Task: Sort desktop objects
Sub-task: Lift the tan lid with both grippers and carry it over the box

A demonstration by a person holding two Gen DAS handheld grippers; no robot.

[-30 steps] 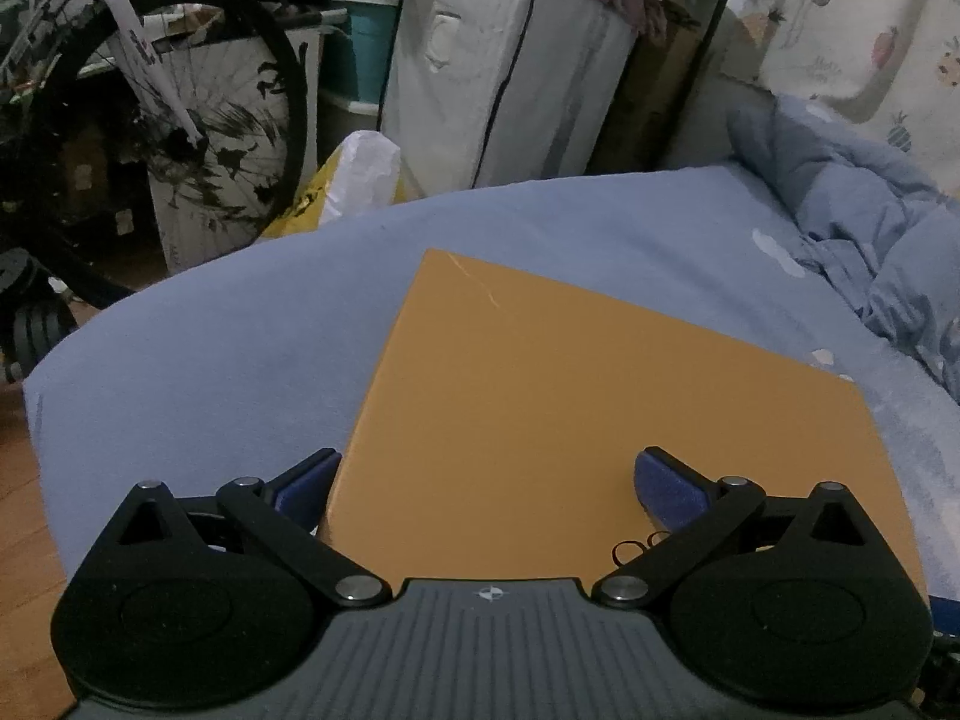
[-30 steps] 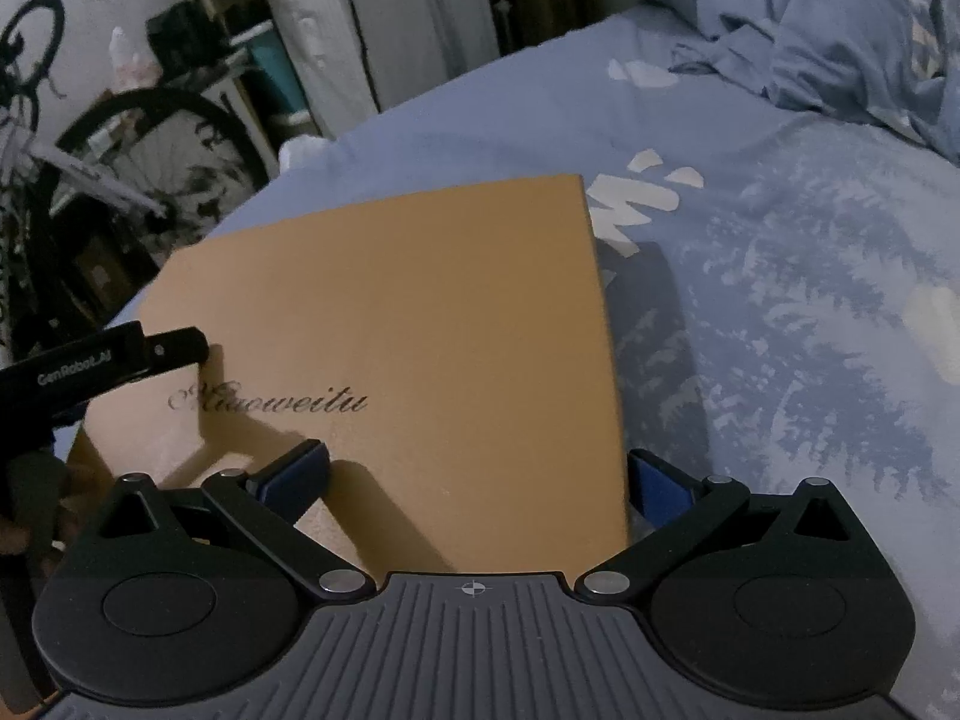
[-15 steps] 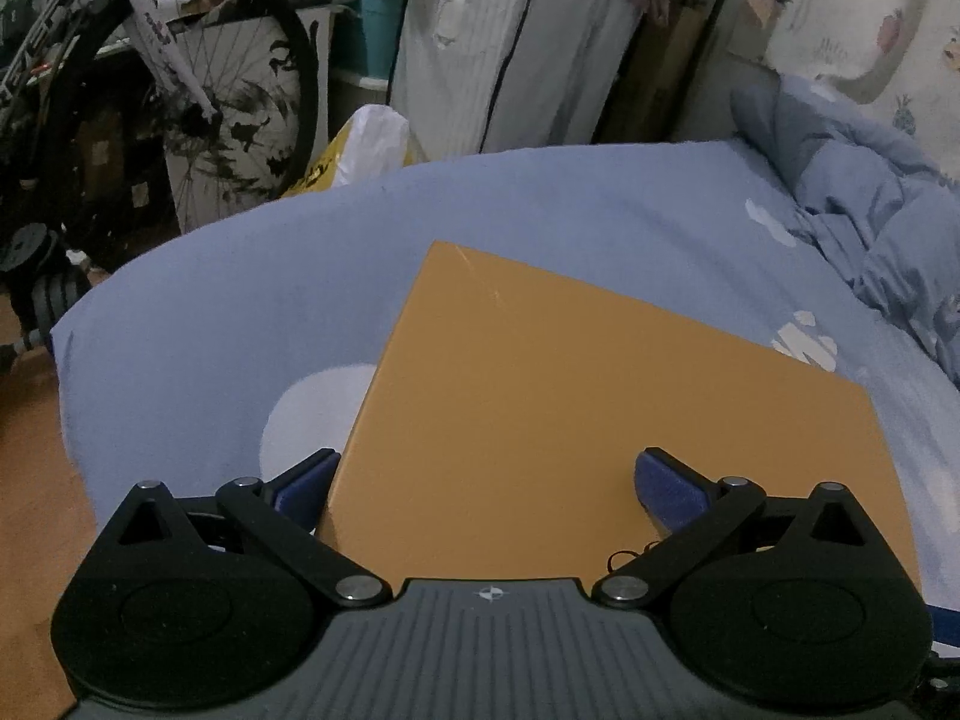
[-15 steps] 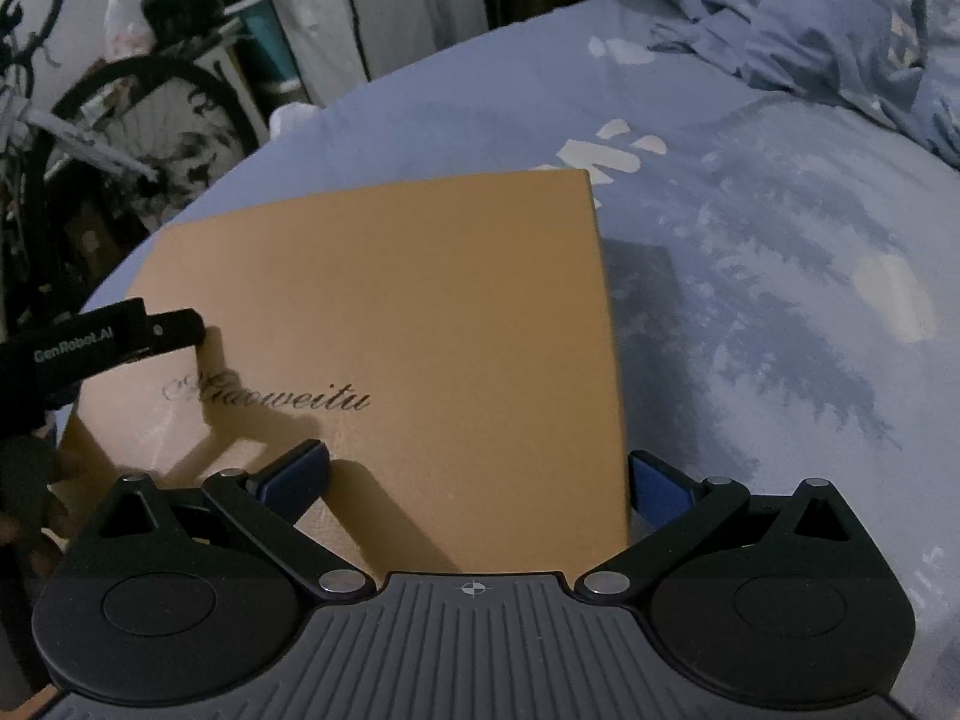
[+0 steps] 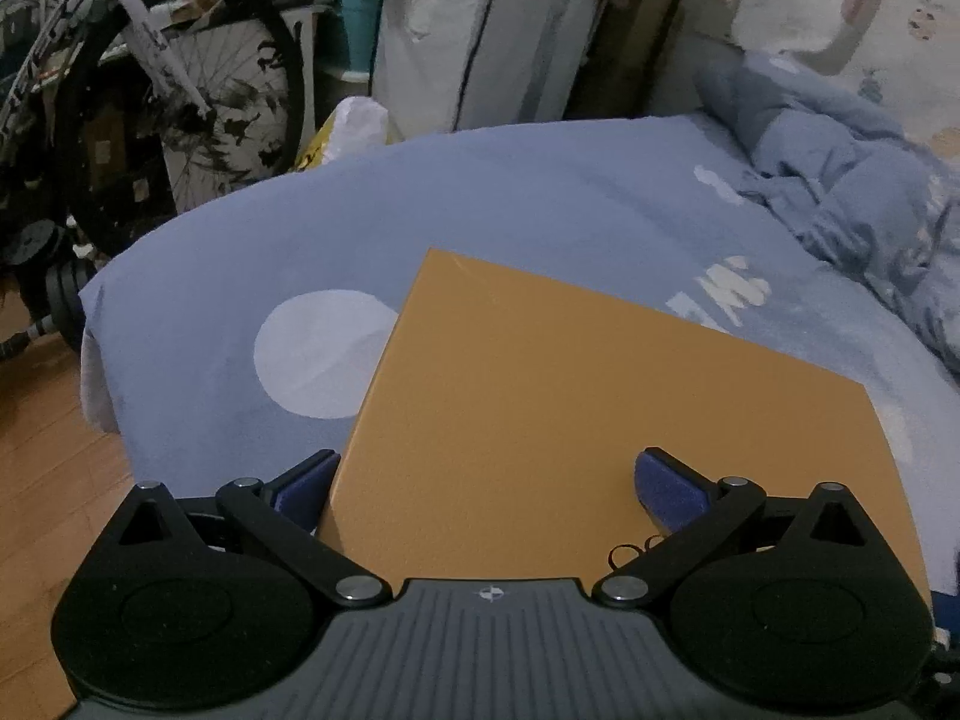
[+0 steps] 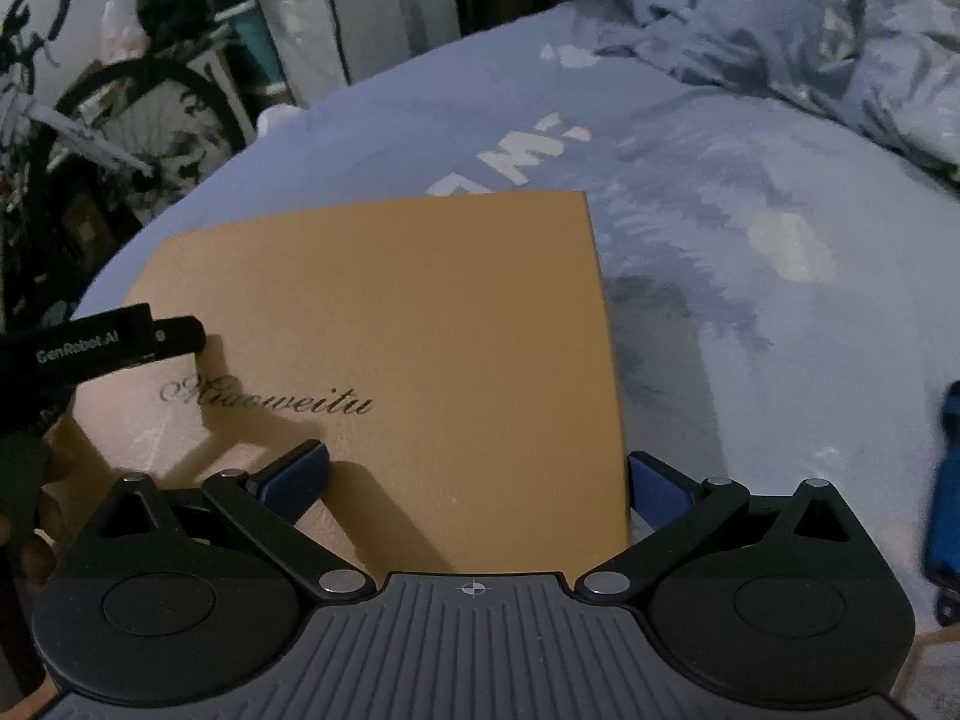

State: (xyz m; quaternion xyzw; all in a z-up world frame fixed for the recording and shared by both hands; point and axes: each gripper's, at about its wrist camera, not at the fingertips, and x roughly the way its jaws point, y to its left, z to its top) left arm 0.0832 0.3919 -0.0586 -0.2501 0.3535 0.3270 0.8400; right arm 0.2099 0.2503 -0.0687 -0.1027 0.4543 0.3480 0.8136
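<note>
Box (image 5: 600, 420), flat and orange-tan, lies over a blue bedsheet (image 5: 480, 192) in the left wrist view, its near edge running under the camera housing. Left gripper (image 5: 486, 483) stands with jaws spread wide: the left pad sits just off the box's left edge, the right pad over the lid. Whether either pad touches the box cannot be told. Small dark script shows on the lid beside the right pad. A pale round print (image 5: 321, 354) on the sheet lies beside the box's left edge. Rumpled blue quilt (image 5: 840, 180) is heaped at far right. Beyond the bed stand a bicycle (image 5: 174, 96), a yellow-and-white bag (image 5: 351, 129) and a plastic-wrapped white bundle (image 5: 474, 36). Wooden floor (image 5: 42, 450) shows at lower left.

Right wrist view: right gripper (image 6: 477, 483) likewise has its jaws spread wide, straddling the box's (image 6: 390, 330) near right corner, left pad over the lid, right pad just outside the right edge; contact cannot be confirmed. Cursive lettering (image 6: 270, 399) runs across the lid. A finger of the left gripper (image 6: 120, 339), marked GenRobot.AI, reaches over the box's left side and casts a shadow on it. Part of a hand (image 6: 30, 516) shows at the lower left edge. A blue object (image 6: 945, 492), blurred, lies on the sheet at far right; its kind cannot be told
</note>
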